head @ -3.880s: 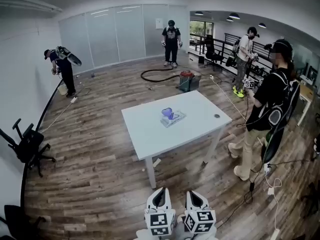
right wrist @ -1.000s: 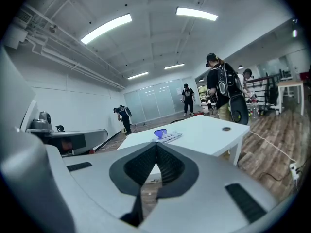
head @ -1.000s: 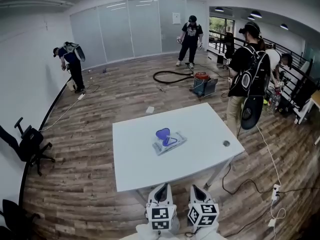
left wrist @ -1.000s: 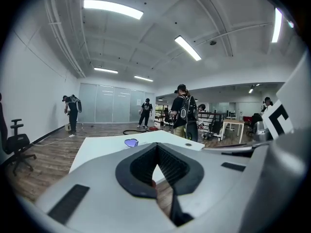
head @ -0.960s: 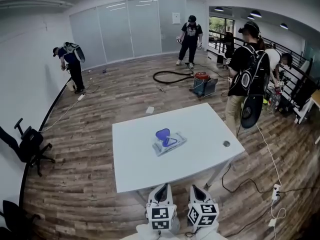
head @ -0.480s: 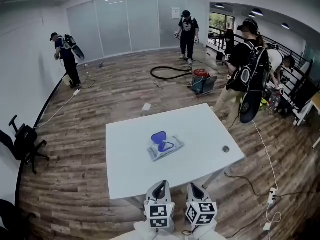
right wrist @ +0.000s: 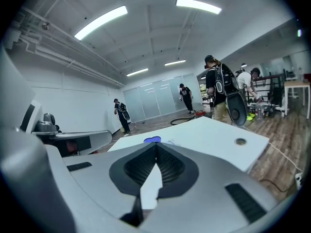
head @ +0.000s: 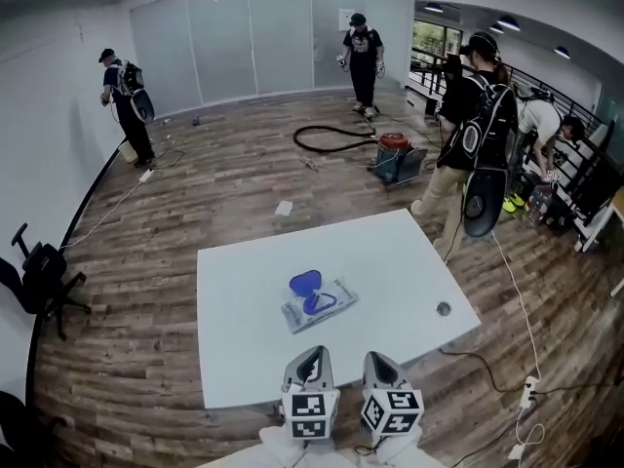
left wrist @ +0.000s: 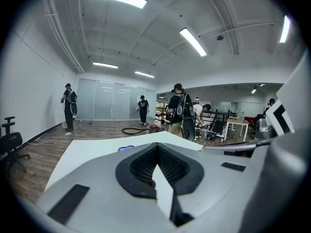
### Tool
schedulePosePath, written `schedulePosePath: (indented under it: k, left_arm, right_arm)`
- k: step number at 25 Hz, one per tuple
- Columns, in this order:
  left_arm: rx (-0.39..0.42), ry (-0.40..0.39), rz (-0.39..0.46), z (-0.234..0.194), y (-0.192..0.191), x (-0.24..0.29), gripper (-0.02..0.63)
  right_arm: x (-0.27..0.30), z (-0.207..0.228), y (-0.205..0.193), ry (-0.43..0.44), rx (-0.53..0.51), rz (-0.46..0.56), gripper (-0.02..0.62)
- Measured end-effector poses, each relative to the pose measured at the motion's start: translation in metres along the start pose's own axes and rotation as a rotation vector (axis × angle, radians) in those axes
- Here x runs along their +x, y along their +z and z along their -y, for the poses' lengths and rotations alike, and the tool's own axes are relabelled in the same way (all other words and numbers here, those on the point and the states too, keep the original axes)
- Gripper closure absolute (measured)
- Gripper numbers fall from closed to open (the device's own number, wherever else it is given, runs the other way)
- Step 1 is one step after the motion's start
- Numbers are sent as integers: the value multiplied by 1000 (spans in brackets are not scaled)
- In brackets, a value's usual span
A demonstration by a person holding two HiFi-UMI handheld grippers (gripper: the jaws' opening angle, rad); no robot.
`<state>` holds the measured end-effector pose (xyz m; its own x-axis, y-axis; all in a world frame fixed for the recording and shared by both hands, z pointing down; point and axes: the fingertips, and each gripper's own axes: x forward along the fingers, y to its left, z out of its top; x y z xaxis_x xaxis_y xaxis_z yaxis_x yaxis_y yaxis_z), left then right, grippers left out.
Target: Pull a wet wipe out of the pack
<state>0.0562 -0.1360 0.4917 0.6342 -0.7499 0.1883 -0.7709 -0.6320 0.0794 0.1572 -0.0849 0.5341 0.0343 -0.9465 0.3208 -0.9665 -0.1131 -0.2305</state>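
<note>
We're at the near edge of a white table [head: 390,261], both grippers low over that edge, side by side.

Left gripper [head: 311,361]: jaws together, nothing between them. Right gripper [head: 381,363]: same, closed and empty.

The wet wipe pack [head: 322,307] lies flat near the table's middle, well ahead of both grippers and skewed to the table's edges. Its blue lid [head: 304,283] is flipped up at the pack's far-left end. A round cable hole [head: 444,309] sits near the table's right edge.

Room:
- The wood-plank floor [head: 195,203] runs from a white wall on the left to a frosted glass partition [head: 253,37] across the far end, with strip lights on the ceiling.
- A black office chair [head: 39,271] stands by the left wall.
- A black hose [head: 327,142] loops on the floor beyond the table, next to a red-and-teal canister [head: 395,156].
- A white scrap [head: 284,208] lies on the floor just past the table's far edge.
- Cables trail to a power strip [head: 527,392] at the right.

Four people are in view:
- The person at the left wall [head: 125,91].
- The person in front of the partition [head: 362,52].
- The person with a black backpack [head: 473,115], just past the table's far-right corner.
- The person bent over [head: 541,125] at the right.
</note>
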Motion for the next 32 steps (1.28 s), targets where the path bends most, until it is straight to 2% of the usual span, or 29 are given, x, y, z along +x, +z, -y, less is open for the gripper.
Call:
schedulePosePath:
  k: [4, 11, 22, 32]
  left_arm:
    - [10, -12, 5, -1, 4, 20, 609]
    - [10, 34, 3, -22, 6, 41, 609]
    - [-11, 39, -30, -22, -4, 60, 609]
    - [-36, 83, -51, -29, 1, 72, 609]
  right_arm:
    - [20, 11, 2, 8, 25, -18, 586]
    - [50, 9, 6, 34, 31, -34, 586]
    - [65, 14, 2, 62, 42, -75, 586]
    - [92, 4, 16, 143, 11, -110, 586]
